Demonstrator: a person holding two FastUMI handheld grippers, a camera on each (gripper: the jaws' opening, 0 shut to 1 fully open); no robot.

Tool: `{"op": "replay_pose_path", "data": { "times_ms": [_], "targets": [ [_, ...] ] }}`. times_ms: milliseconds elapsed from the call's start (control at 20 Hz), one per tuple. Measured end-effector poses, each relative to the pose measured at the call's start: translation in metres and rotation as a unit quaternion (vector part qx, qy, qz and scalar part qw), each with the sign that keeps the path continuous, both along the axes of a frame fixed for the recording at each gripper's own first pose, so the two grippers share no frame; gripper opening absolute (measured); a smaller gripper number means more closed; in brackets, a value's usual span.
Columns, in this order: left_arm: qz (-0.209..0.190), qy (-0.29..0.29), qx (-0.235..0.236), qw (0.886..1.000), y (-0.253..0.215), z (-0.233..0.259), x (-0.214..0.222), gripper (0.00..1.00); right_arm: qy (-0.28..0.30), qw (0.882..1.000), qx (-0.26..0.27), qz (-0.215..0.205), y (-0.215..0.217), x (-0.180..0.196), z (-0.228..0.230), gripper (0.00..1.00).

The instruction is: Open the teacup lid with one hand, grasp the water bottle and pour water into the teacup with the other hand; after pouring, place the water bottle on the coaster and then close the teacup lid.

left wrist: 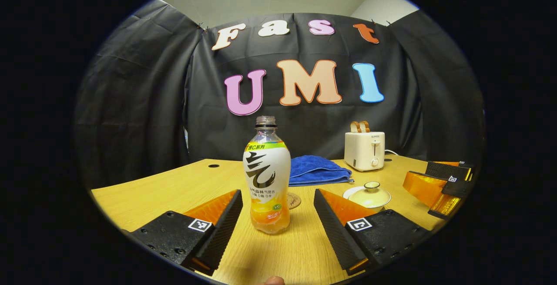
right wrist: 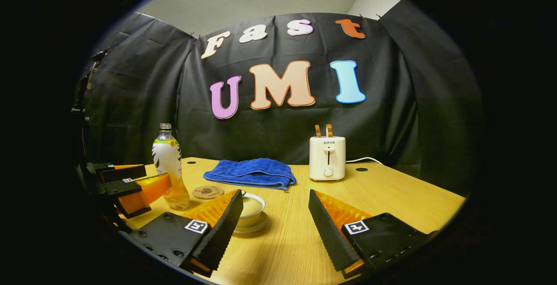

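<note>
Closest to us in the left gripper view, our left gripper (left wrist: pixel 277 222) has its jaws spread wide on either side of the clear plastic water bottle with a white printed label and orange drink in its base (left wrist: pixel 266 176). The bottle stands upright and capless on the light wooden table (left wrist: pixel 152 185), and neither finger touches it. Just behind it lies the round brown cork coaster (left wrist: pixel 294 200), and to the right sits the cream porcelain teacup (left wrist: pixel 370 197) on its saucer, with its knobbed lid (left wrist: pixel 372 186) on top.

In the right gripper view, our right gripper (right wrist: pixel 275 222) is likewise wide open and holds nothing. The teacup (right wrist: pixel 251 209) sits just past its left finger, partly hidden by it, so we cannot tell from here how the lid sits. Farther back lie a folded blue towel (right wrist: pixel 251 172) and a white toaster holding two slices of bread (right wrist: pixel 327 158).

We judge that nothing of the task is done yet: both grippers are lined up for their first grasps. Next, the right one should swing left to centre on the lid's knob, then close and lift it clear. The left one should ease forward until the bottle's waist lies between the fingers, then close firmly, since an open bottle will spill if it tips.
</note>
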State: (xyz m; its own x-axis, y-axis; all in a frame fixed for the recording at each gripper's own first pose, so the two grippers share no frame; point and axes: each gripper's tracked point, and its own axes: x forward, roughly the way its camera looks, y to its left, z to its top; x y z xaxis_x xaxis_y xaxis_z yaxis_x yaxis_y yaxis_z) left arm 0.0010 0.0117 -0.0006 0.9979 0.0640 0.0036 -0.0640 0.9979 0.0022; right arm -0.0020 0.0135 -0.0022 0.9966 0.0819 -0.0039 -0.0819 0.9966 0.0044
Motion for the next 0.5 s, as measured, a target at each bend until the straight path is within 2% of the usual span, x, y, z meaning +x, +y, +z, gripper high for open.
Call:
{"op": "replay_pose_path", "data": {
  "times_ms": [100, 250, 300, 500],
  "targets": [
    [0.000, 0.001, 0.000, 1.000, 0.0004, -0.0012, -0.0004, 0.96, 0.000, 1.000, 0.000, 0.000, 0.0004, 0.0003, -0.0012, 0.97],
    [0.000, 0.000, 0.000, 1.000, 0.0004, -0.0009, -0.0002, 0.96, 0.000, 1.000, 0.000, -0.001, 0.0008, 0.0008, -0.0005, 0.94],
    [0.000, -0.001, 0.000, 1.000, 0.0003, 0.0002, -0.0001, 0.96, 0.000, 1.000, 0.000, -0.001, 0.0011, 0.0004, -0.0012, 0.97],
    [0.001, 0.000, 0.000, 1.000, 0.0006, 0.0000, -0.0006, 0.96, 0.000, 1.000, 0.000, 0.001, 0.0016, 0.0006, -0.0014, 0.94]
  ]
}}
